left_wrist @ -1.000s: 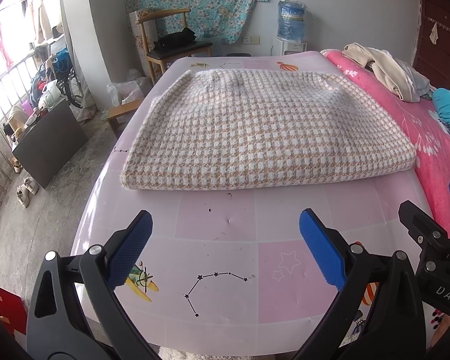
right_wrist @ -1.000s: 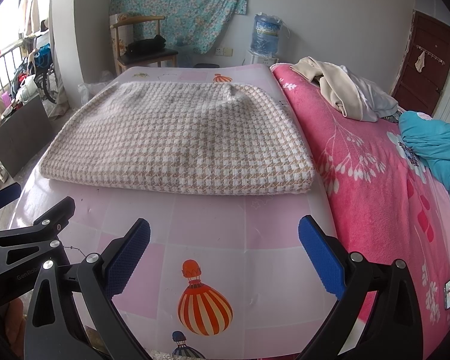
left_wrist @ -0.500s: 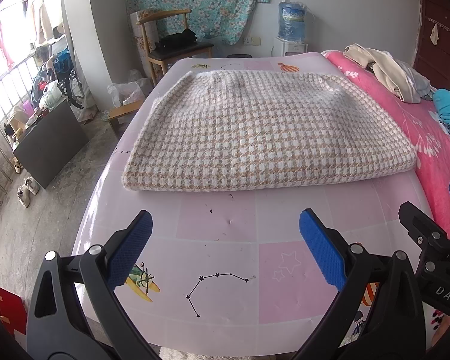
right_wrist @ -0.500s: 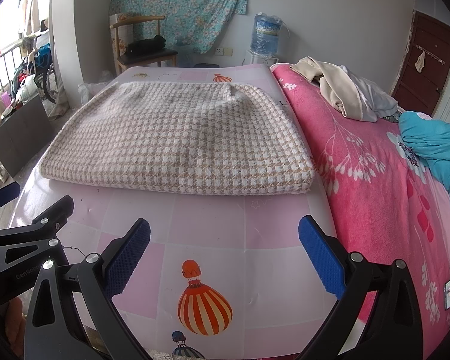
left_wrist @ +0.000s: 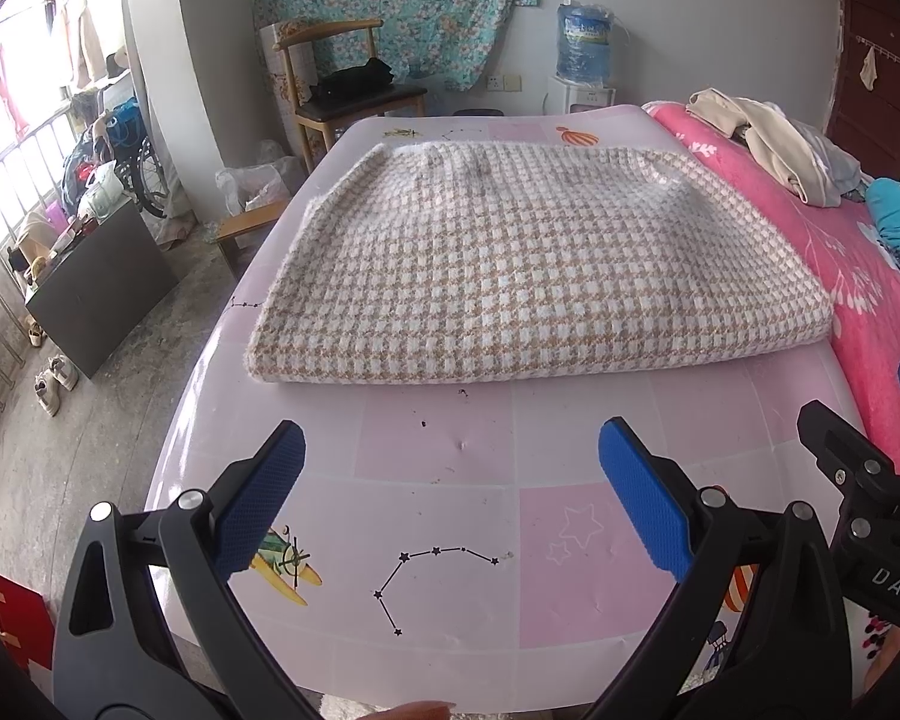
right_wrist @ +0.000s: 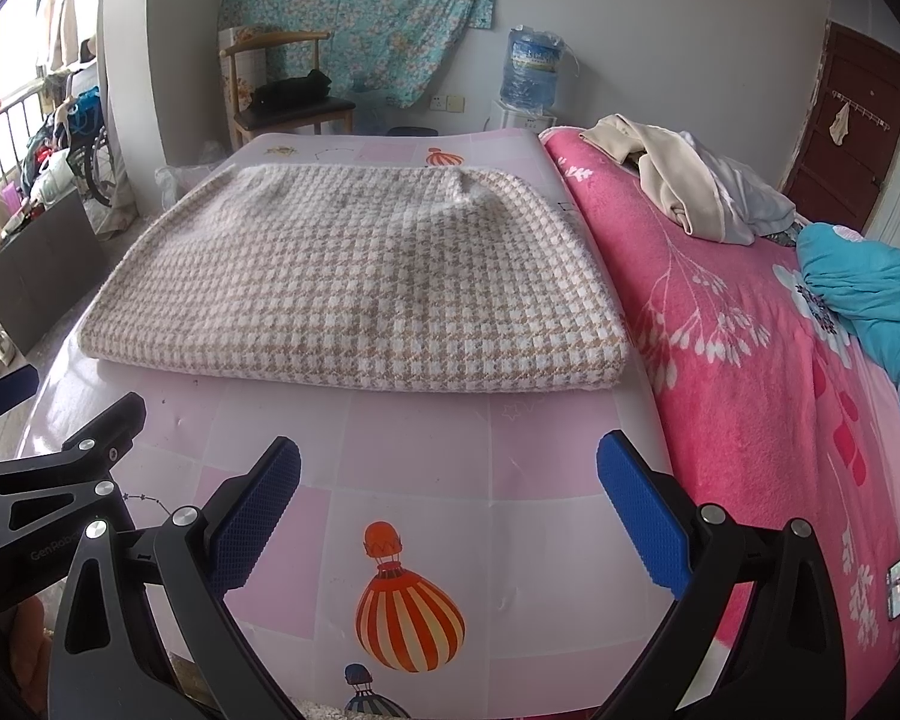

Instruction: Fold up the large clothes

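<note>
A folded beige-and-white houndstooth garment (left_wrist: 534, 264) (right_wrist: 360, 282) lies flat as a thick rectangle on the pink patterned table cover (left_wrist: 450, 480) (right_wrist: 420, 456). My left gripper (left_wrist: 450, 504) hangs open over the cover's near end, well short of the garment's front edge, with nothing between its blue pads. My right gripper (right_wrist: 450, 504) is likewise open and holds nothing, beside the left one and just as far back. Each gripper shows in the other's view at the side.
A pink floral blanket (right_wrist: 750, 360) runs along the right, with a beige and grey clothes heap (right_wrist: 690, 186) and a teal garment (right_wrist: 870, 294) on it. A wooden chair (left_wrist: 354, 96), a water bottle (left_wrist: 585, 42) and floor clutter on the left lie beyond.
</note>
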Motion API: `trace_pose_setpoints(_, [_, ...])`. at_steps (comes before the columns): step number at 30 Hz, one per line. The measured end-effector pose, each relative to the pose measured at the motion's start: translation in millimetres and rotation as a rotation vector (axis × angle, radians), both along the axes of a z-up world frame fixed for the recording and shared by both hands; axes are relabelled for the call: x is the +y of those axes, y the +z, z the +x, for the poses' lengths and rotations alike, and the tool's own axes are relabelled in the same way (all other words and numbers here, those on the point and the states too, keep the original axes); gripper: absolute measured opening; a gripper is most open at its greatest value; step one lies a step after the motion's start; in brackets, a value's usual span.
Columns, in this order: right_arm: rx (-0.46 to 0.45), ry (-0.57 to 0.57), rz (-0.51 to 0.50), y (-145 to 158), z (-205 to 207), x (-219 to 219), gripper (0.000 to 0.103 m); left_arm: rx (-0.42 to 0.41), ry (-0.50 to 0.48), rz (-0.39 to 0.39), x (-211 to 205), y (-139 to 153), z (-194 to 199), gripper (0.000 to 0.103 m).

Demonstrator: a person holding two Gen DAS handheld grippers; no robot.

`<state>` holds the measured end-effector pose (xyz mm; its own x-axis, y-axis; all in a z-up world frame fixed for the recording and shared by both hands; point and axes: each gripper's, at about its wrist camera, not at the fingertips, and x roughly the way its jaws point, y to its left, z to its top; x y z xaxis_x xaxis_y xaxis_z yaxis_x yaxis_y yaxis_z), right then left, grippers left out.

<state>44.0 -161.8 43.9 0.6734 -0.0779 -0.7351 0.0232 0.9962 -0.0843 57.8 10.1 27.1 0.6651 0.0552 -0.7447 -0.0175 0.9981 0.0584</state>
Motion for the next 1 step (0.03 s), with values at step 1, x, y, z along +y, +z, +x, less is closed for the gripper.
trace_pose_setpoints(1, [0.000,0.000,-0.001,0.2,0.3,0.0,0.097,0.000,0.000,0.000,-0.1,0.0,-0.1,0.095])
